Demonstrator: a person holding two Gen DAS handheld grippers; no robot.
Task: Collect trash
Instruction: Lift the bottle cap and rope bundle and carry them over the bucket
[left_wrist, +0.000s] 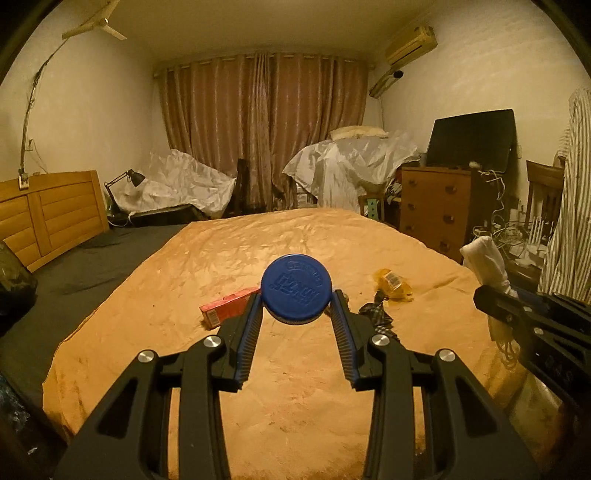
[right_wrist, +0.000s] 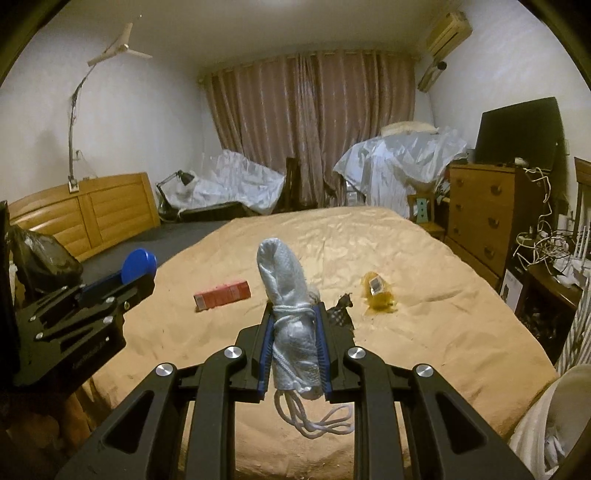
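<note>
My left gripper (left_wrist: 295, 301) is shut on a round blue bottle cap (left_wrist: 296, 289), held above the tan bedspread (left_wrist: 258, 369). From the right wrist view the same cap (right_wrist: 139, 266) shows at the left in that gripper. A rolled white mesh bag tied with white cord (right_wrist: 286, 295) is clamped upright in my right gripper (right_wrist: 295, 314), which is shut on it. On the bed lie a red carton (right_wrist: 222, 294), a crumpled yellow wrapper (right_wrist: 378, 293) and a dark checked scrap (right_wrist: 341, 308). The carton (left_wrist: 229, 308) sits partly behind my left fingers.
A black bag (right_wrist: 40, 258) stands at the left by the wooden headboard (right_wrist: 92, 214). A brown chest of drawers (right_wrist: 480, 218) with a dark screen (right_wrist: 517, 129) and tangled cables (right_wrist: 543, 247) lines the right. White sheeted piles stand before the curtain (right_wrist: 314, 129).
</note>
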